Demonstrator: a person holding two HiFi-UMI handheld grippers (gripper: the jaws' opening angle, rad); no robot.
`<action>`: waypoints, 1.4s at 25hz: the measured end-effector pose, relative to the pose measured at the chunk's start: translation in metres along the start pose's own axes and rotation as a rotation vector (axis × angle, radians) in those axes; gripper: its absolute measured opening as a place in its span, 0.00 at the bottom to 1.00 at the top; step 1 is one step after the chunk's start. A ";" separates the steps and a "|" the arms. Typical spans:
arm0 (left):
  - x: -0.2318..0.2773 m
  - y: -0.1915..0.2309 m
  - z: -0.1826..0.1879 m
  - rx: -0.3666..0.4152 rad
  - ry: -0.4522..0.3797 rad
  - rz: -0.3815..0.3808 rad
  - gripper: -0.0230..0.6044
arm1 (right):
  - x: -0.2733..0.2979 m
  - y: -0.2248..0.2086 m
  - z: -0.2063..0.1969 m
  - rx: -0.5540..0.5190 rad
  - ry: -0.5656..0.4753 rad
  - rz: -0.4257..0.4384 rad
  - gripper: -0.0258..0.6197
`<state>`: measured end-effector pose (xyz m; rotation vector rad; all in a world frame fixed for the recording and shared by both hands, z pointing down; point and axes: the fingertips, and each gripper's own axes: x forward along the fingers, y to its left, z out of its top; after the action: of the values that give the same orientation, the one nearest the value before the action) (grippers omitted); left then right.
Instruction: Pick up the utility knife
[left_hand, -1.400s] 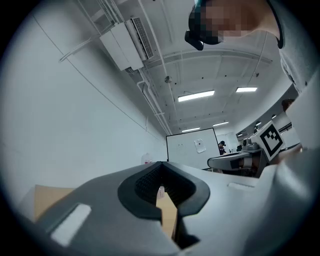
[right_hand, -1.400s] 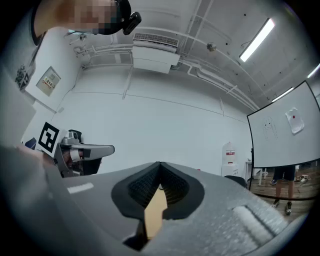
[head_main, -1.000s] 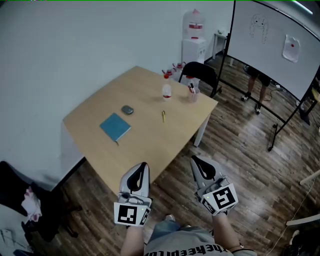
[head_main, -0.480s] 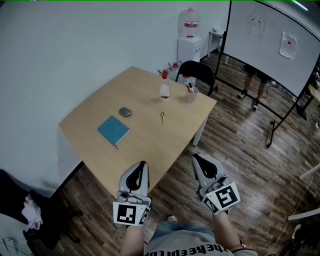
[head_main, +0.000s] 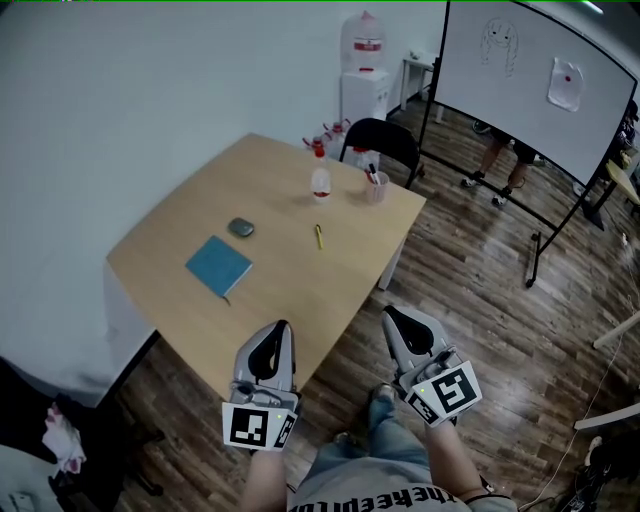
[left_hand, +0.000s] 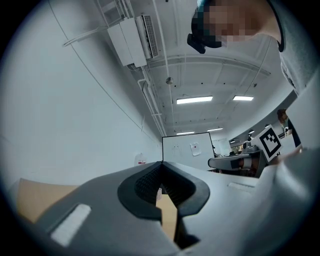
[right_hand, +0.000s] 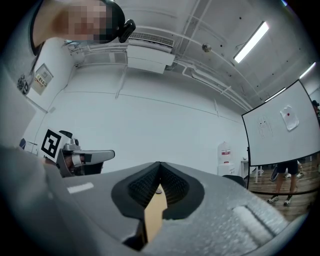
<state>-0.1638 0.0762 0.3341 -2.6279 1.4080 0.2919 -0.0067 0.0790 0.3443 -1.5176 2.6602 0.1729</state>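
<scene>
We hold both tools near the closest corner of a wooden table (head_main: 290, 290). Our left gripper (head_main: 283, 327) and right gripper (head_main: 389, 314) each have their jaws pressed together, with nothing between them. The yellow utility knife (head_main: 318, 237) lies on the tabletop at twelve o'clock from the grippers, well apart from both. A blue notebook (head_main: 218, 266) lies at eight o'clock from the knife, and a spray bottle (head_main: 320, 183) stands at twelve.
</scene>
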 end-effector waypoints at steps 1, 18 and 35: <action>0.002 0.001 -0.001 0.000 0.001 0.002 0.05 | 0.002 -0.003 0.000 0.000 0.000 0.000 0.04; 0.077 0.020 -0.008 0.014 -0.009 0.061 0.05 | 0.062 -0.066 -0.003 0.003 -0.018 0.053 0.04; 0.176 0.006 -0.017 0.043 -0.015 0.127 0.05 | 0.104 -0.163 -0.005 0.027 -0.036 0.125 0.04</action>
<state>-0.0721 -0.0725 0.3080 -2.5021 1.5608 0.2911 0.0806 -0.0927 0.3264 -1.3284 2.7187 0.1695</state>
